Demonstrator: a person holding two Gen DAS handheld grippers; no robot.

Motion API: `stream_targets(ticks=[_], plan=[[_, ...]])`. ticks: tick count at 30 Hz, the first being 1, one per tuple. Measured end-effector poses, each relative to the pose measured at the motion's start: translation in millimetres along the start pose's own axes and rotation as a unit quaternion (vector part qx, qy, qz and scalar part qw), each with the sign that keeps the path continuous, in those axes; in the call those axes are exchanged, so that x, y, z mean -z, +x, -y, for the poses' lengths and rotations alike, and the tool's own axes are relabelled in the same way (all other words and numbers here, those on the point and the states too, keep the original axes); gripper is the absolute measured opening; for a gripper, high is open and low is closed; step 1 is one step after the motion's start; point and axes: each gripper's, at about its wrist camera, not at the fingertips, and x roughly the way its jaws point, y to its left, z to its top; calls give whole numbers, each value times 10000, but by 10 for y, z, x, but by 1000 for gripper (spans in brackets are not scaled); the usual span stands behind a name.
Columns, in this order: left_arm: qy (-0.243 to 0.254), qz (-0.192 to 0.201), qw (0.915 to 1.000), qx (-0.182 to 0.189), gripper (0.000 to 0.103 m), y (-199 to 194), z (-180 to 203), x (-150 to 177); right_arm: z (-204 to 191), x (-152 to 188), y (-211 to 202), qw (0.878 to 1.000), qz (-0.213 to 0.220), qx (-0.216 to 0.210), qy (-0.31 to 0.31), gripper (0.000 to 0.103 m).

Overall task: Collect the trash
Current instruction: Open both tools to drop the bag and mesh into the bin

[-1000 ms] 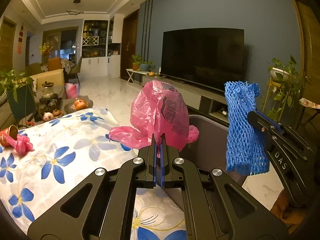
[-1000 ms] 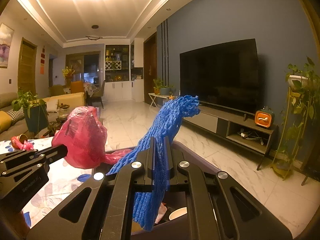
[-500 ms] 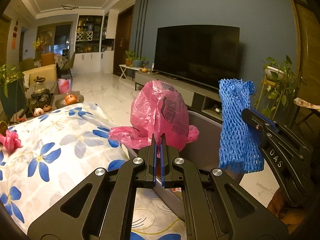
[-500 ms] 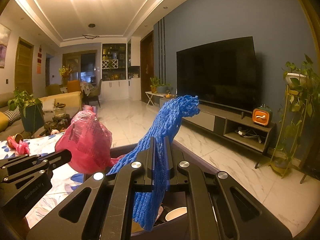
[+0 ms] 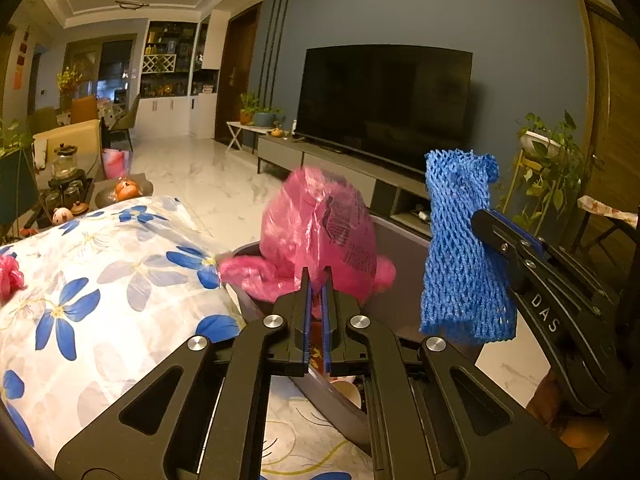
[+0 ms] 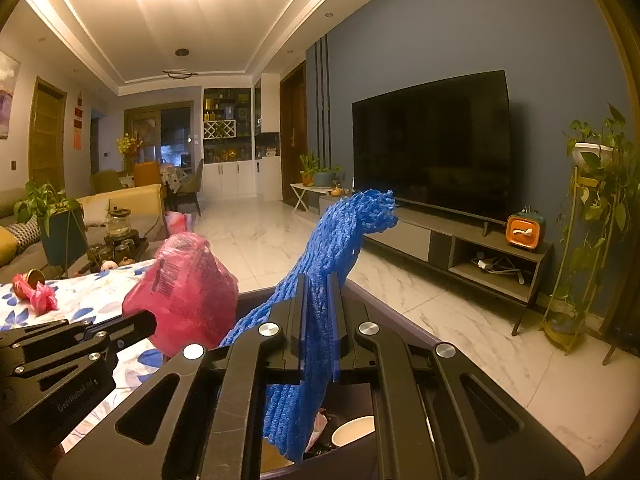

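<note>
Above the grey bin (image 5: 400,248): left tool (image 5: 316,276) clenched on crinkled pink bag (image 5: 320,228), printed label showing; right tool (image 6: 320,280) clenched on blue foam net (image 6: 340,240), hanging limp over the bin.

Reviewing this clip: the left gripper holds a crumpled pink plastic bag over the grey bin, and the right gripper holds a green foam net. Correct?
Not quite: the foam net in the right gripper is blue, not green, as the right wrist view shows. The rest stands: the left gripper holds the crumpled pink plastic bag over the grey bin.
</note>
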Motion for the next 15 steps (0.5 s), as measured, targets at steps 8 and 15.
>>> stream_targets(ticks=[8,15], plan=[[-222,80,9996,-143,60,-60,-108,42,9,19,-2,10000,36,-30,50,37],[-471,305,9966,-601,78,-301,-314,41,-6,23,-76,9999,84,-61,88,46]])
